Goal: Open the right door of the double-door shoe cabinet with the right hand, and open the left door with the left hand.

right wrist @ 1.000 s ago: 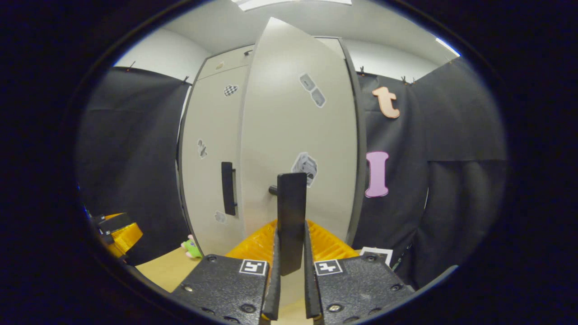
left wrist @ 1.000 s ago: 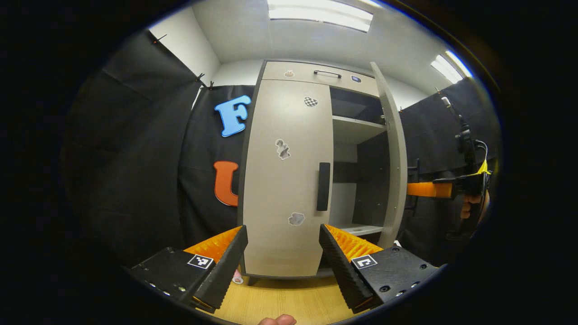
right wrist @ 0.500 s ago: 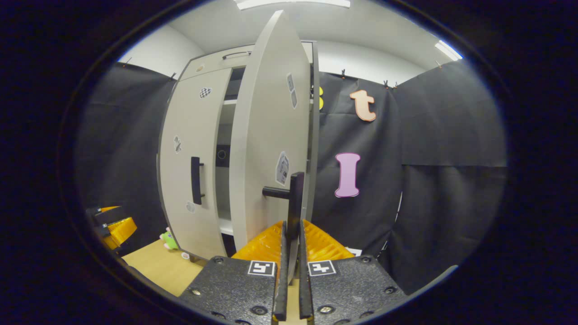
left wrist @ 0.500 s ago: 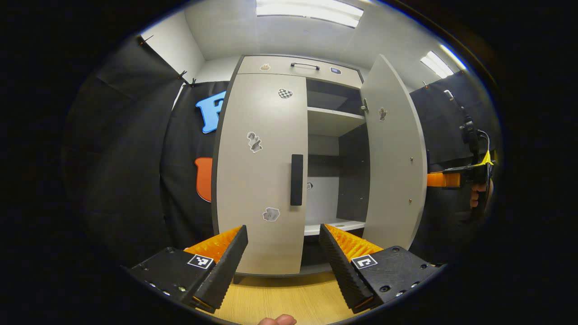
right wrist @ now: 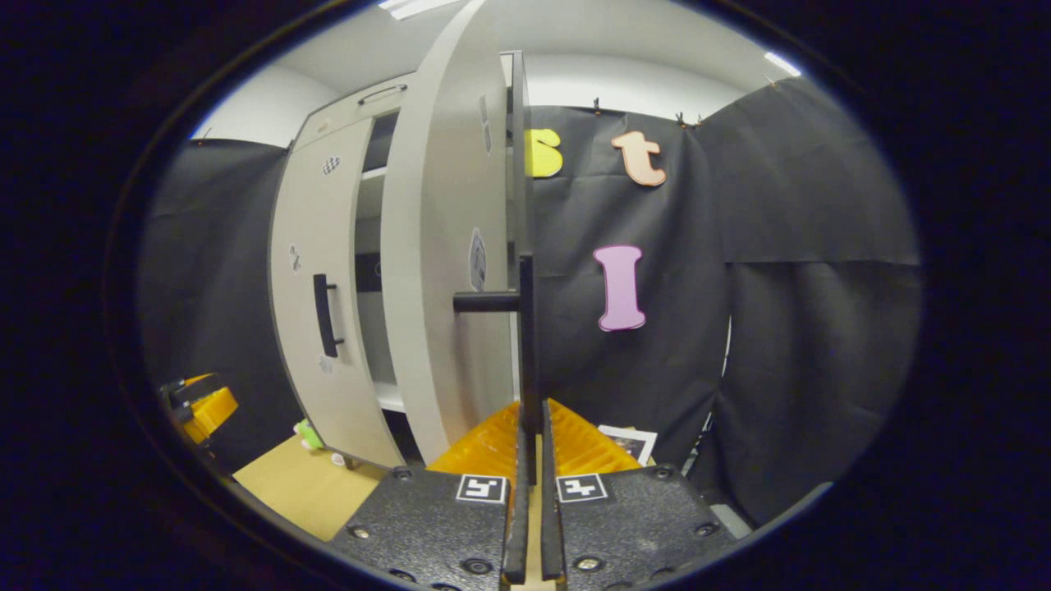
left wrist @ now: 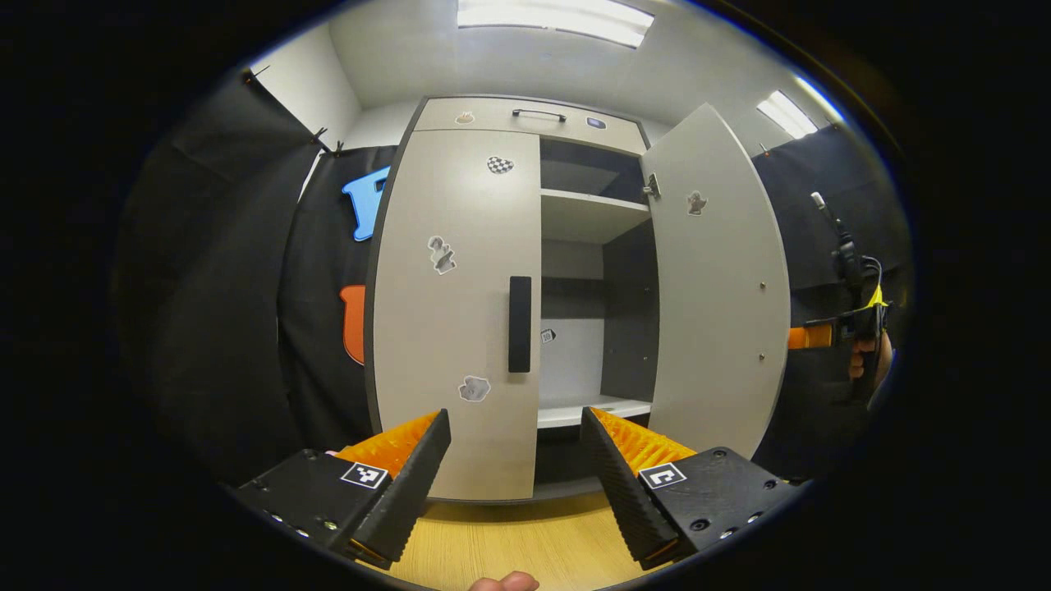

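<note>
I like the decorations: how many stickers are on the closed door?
3 on the closed grey left door: checkered sticker near top, figure sticker mid-left, pale sticker low.

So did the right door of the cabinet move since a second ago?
Yes. The right door swung further outward, away from the closed left door, uncovering more shelves. The right hand-held gripper grips its handle.

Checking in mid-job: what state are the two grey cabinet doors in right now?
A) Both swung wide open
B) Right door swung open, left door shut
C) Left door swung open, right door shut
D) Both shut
B: in the left gripper view the grey right door stands swung out, baring the shelves, while the grey left door lies flush with its black bar handle untouched; the right claw is clamped on the right door's black handle.
</note>
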Motion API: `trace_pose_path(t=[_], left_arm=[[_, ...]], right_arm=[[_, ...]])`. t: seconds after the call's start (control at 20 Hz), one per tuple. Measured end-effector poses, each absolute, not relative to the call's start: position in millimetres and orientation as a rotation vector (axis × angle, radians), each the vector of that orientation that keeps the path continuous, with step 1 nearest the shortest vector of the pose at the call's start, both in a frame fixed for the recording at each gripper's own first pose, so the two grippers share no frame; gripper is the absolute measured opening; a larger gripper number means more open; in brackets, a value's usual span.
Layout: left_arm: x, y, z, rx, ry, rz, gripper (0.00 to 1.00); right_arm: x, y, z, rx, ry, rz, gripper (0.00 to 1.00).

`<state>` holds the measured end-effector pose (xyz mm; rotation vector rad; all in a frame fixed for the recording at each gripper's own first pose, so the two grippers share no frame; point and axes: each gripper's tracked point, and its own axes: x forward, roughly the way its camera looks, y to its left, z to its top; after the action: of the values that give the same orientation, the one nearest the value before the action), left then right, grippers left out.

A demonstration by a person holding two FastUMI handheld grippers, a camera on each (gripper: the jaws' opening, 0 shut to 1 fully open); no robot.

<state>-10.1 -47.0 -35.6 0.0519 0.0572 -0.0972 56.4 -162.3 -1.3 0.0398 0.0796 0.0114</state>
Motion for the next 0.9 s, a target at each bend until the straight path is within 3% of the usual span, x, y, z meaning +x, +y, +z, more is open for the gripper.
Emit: trace_pose_path(t=[0.1, 0.15, 0.25, 0.4, 0.6, 0.7, 0.75, 0.9], left_arm=[[-10.4, -44.2, -36.3, 0.058, 0.058, -0.086, 0.95], [-10.4, -41.8, -37.7, 0.059, 0.059, -0.08, 0.95], [-9.2, -39.0, -38.4, 0.056, 0.057, -0.071, 0.95], [-7.0, -42.4, -37.6, 0.046, 0.057, -0.082, 0.95], [-8.0, -47.2, -33.8, 0.039, 0.045, -0.102, 0.95], [-10.5, -48.0, -33.1, 0.041, 0.043, -0.108, 0.95], [-11.4, -45.9, -34.1, 0.045, 0.047, -0.106, 0.95], [-12.0, -42.8, -33.1, 0.038, 0.046, -0.103, 0.95]], right_arm=[[39.1, -160.8, 6.7, 0.025, 0.056, -0.036, 0.05], [24.5, -157.1, 15.8, 0.023, 0.024, -0.058, 0.09], [-11.5, -146.1, 33.4, 0.026, -0.055, -0.085, 0.09], [-41.0, -106.7, 39.2, 0.033, -0.109, -0.029, 0.08], [-29.5, -74.2, 23.4, -0.02, -0.07, 0.004, 0.11], [-24.4, -66.0, 16.9, -0.038, -0.059, -0.012, 0.39], [-21.0, -62.3, 14.4, -0.04, -0.059, -0.015, 0.63], [-12.9, -46.4, 7.5, 0.001, -0.056, 0.012, 0.82]])
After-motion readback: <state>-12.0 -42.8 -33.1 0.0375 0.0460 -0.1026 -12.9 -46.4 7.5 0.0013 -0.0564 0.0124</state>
